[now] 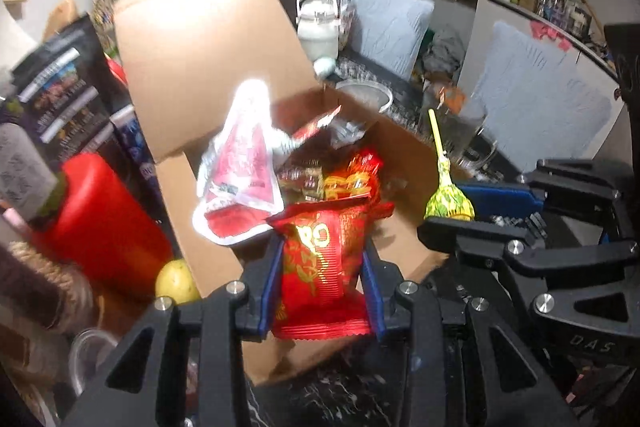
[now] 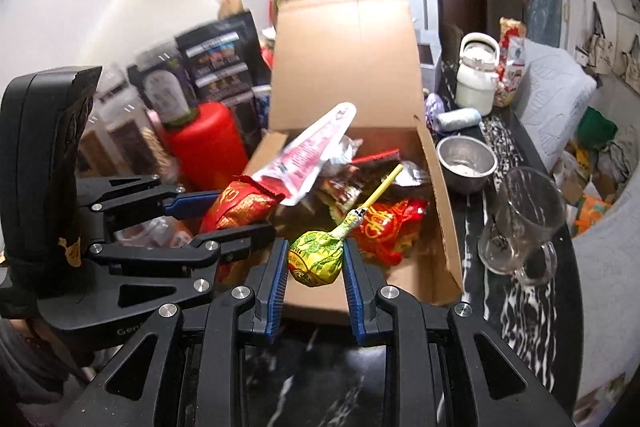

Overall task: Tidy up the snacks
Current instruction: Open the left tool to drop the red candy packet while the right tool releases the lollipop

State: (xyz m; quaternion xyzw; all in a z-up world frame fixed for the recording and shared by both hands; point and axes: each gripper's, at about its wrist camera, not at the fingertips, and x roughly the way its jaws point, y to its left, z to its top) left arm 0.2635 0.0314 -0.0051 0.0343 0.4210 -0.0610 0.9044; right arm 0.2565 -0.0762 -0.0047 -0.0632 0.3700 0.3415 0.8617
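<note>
From the left wrist view, my left gripper [image 1: 320,267] is clamped on a red snack packet [image 1: 324,267], pads pressing its two sides, the packet's long axis running straight out along the fingers toward the open cardboard box [image 1: 208,67]. The box lies directly ahead and below, already holding other snack packets [image 1: 340,183], with a white and red pouch [image 1: 240,179] leaning against its left wall. To the right in this view I see my right gripper [image 1: 480,215] with a lollipop [image 1: 448,203], stick pointing up. From the right wrist view, the right gripper [image 2: 316,259] is closed on the lollipop [image 2: 316,259] by its wrapped head, the stick angling up and away over the box [image 2: 440,211]. The left gripper [image 2: 224,211] and its red packet [image 2: 240,211] sit to the left, at the near left corner of the box. I judge both hands about equally near; each only needs to carry on forward over the rim and let go.
</note>
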